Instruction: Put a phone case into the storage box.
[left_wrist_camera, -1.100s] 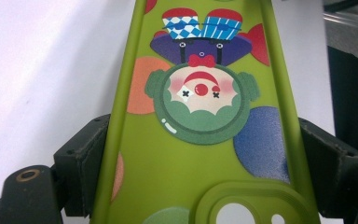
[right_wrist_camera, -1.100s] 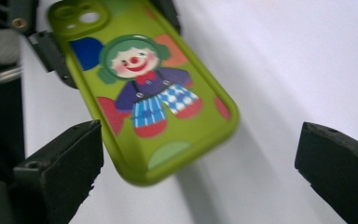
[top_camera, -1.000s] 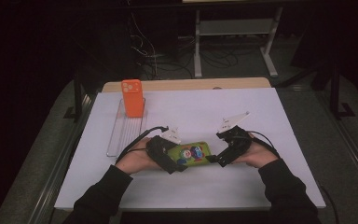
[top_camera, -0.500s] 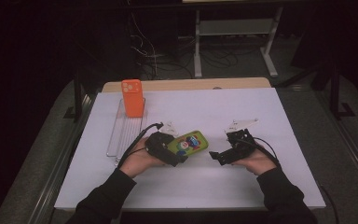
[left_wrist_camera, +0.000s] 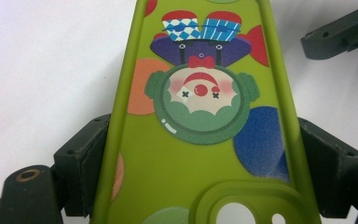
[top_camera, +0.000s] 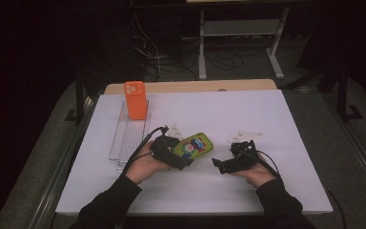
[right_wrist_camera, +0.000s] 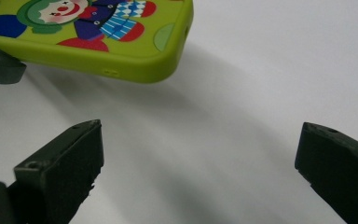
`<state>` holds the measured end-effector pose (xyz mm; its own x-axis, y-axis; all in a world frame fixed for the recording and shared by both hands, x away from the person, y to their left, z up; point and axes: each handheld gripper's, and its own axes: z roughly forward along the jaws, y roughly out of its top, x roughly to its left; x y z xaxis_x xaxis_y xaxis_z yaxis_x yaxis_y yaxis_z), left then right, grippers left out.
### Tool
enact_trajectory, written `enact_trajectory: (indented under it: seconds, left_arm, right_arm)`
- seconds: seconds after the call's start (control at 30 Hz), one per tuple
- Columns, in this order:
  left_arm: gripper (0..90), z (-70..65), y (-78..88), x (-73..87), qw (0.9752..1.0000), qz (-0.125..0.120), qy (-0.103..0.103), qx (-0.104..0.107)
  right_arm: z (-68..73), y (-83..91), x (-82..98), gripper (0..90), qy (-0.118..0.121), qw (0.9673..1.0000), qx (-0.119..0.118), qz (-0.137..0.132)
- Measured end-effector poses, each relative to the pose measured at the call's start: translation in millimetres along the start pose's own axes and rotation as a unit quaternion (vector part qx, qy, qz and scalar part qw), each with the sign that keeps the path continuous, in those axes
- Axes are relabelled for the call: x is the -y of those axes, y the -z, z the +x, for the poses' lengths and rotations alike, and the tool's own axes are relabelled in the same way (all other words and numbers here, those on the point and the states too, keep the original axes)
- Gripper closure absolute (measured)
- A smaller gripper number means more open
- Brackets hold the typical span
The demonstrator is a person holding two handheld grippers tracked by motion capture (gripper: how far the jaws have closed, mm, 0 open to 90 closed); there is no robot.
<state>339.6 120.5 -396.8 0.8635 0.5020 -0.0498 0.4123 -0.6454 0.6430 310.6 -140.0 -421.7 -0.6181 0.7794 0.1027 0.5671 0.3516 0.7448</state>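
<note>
The green case (top_camera: 194, 146) sits near the middle of the white counter (top_camera: 267, 114), clamped by its two long edges between the fingers (left_wrist_camera: 81, 156) of the left gripper (top_camera: 174, 155), camera cut-out end toward the hand. In the left gripper view both pads press the case's sides, and the printed back faces up: a clown face with a red nose, a green ruff, a purple collar with a red bow, blue checked and striped patches, and orange, blue and red dots. No writing or brand can be read on it. The right gripper (top_camera: 224, 165) rests on the counter to the right of the case, apart from it, its fingers (right_wrist_camera: 70, 163) spread wide with only bare counter between them; in the right gripper view the case's far end hangs just above the surface, casting a shadow. To the far left lies a clear rack (top_camera: 129, 136) with an orange case (top_camera: 136, 100) standing upright at its far end, well apart from the hands. Nothing lies between the grippers and the green case.
</note>
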Motion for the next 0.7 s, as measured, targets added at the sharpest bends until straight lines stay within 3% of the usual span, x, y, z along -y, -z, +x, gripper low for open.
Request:
enact_trajectory:
  seconds: [0.23, 0.4, 0.7]
  left_arm:
    - [15.2, -1.9, -1.5, -0.3, 1.0, 0.0, 0.002, 0.002]
    - [15.1, -2.3, -2.0, -0.2, 1.0, -0.001, 0.004, 0.002]
    - [15.2, -1.2, -1.9, -0.3, 0.9999, 0.006, -0.011, 0.006]
  right_arm:
    - [9.9, -2.7, -1.7, 0.3, 0.057, 0.9982, 0.018, -0.001]
    - [15.1, -3.5, -2.4, 0.3, 0.107, 0.9932, 0.045, -0.004]
    - [23.0, -1.3, -2.6, 0.3, 0.155, 0.9855, 0.066, -0.014]
